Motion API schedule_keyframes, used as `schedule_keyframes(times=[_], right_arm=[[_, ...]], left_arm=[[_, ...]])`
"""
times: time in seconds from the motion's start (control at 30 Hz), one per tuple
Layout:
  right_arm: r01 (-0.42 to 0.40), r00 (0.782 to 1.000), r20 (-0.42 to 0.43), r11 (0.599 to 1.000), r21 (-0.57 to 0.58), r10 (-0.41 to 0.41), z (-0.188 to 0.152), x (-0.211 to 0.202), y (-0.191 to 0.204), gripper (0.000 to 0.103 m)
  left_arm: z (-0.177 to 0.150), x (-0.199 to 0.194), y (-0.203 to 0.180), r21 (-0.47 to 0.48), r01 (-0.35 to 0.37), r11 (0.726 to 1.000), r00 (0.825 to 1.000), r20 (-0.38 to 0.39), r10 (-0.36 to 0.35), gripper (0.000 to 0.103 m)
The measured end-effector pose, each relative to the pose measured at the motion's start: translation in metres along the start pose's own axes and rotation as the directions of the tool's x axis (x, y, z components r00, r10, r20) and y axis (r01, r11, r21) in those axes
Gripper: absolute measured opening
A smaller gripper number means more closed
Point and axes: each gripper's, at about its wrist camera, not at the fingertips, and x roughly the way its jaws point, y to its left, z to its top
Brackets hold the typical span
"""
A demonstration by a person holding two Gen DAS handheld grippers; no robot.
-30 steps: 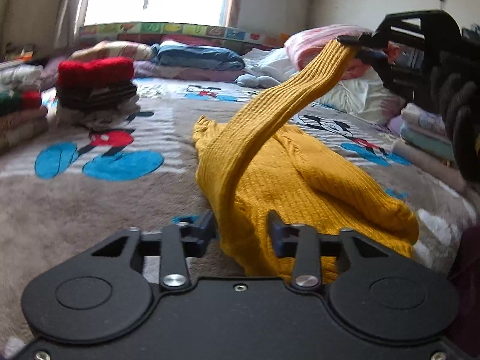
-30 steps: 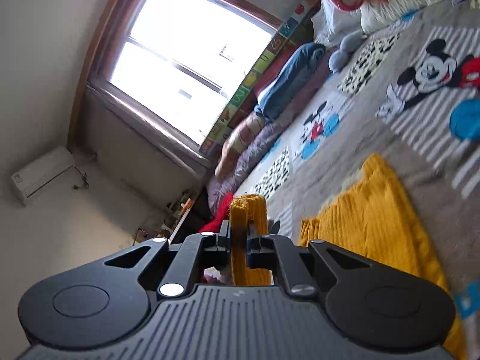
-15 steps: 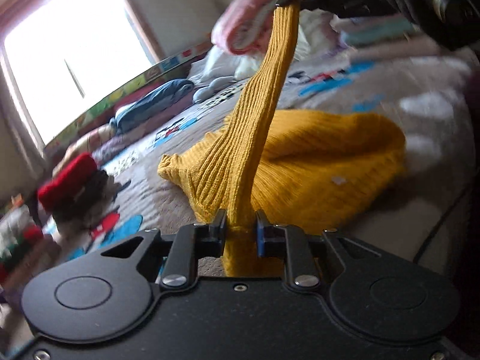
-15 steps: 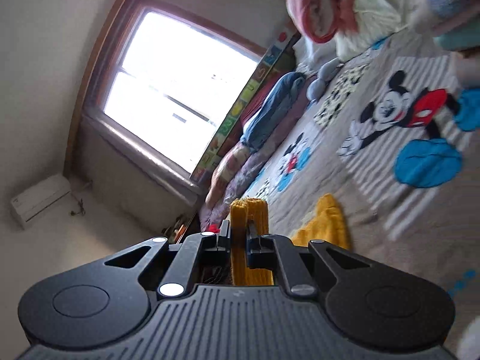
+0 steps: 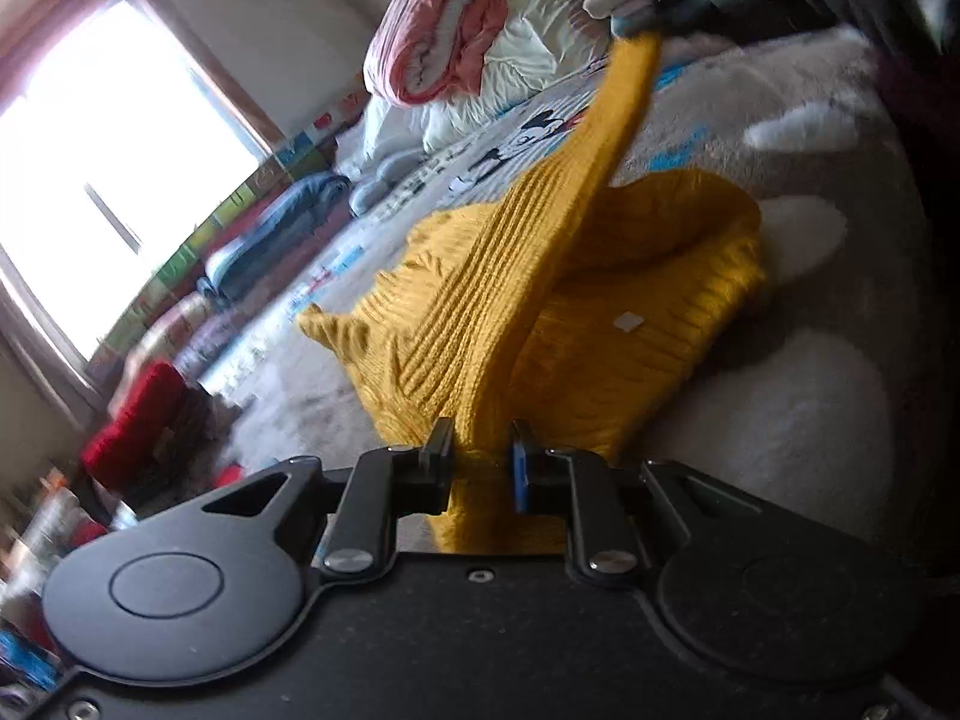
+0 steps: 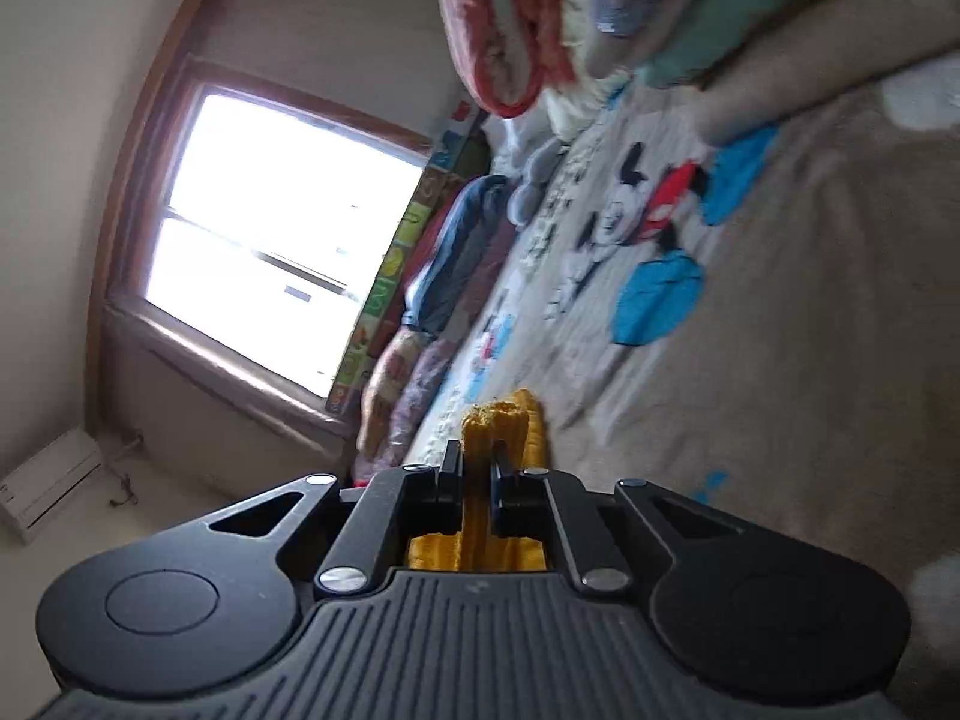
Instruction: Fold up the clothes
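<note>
Left gripper just closed, clamped on near end of yellow knit sweater, sweater body heaped on cartoon-print bedspread, sleeve stretched far-right, right gripper clenched on its bunched cuff, far pink quilt blurred, probably rolled.

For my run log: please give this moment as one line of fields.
left gripper: shut on yellow sweater | right gripper: shut on sleeve end | sleeve stretched between grippers | sweater body on bed

A bed covered by a grey cartoon-mouse blanket carries a mustard-yellow ribbed knit sweater at centre, with a rolled pink-and-white quilt toward 12 o'clock and a folded red garment toward 9 o'clock.
</note>
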Motion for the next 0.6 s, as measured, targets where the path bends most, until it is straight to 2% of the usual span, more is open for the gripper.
schedule_keyframes(times=[0.07, 0.1, 0.17, 0.23, 0.3, 0.4, 0.6], right_arm=[[0.037, 0.999, -0.005, 0.999, -0.008, -0.037, -0.002, 0.001, -0.01, 0.01], [0.052, 0.999, -0.009, 0.999, -0.004, -0.052, -0.003, 0.003, -0.017, 0.01], [0.075, 0.997, -0.02, 0.997, 0.018, -0.074, -0.006, 0.006, -0.03, 0.01], [0.085, 0.996, -0.03, 0.996, 0.021, -0.084, -0.007, 0.01, -0.037, 0.01], [0.083, 0.996, -0.038, 0.996, 0.012, -0.082, -0.008, 0.014, -0.039, 0.01], [0.066, 0.997, -0.044, 0.998, 0.004, -0.065, -0.007, 0.018, -0.04, 0.01], [0.027, 0.998, -0.066, 0.999, 0.038, -0.025, -0.007, 0.019, -0.05, 0.01]], left_arm=[[0.0, -0.002, 0.015, -0.105, 0.064, 0.992, 0.998, 0.004, -0.064, 0.016], [0.0, -0.005, 0.025, -0.168, 0.109, 0.98, 0.994, 0.013, -0.108, 0.017], [-0.004, -0.013, 0.048, -0.288, 0.151, 0.946, 0.988, 0.063, -0.138, 0.018], [-0.008, -0.023, 0.072, -0.4, 0.192, 0.896, 0.98, 0.119, -0.157, 0.018], [-0.012, -0.032, 0.095, -0.504, 0.236, 0.831, 0.97, 0.176, -0.168, 0.018], [-0.02, -0.024, 0.108, -0.612, 0.196, 0.766, 0.979, 0.166, -0.117, 0.018], [-0.006, -0.006, 0.087, -0.599, 0.202, 0.775, 0.979, 0.15, -0.139, 0.018]])
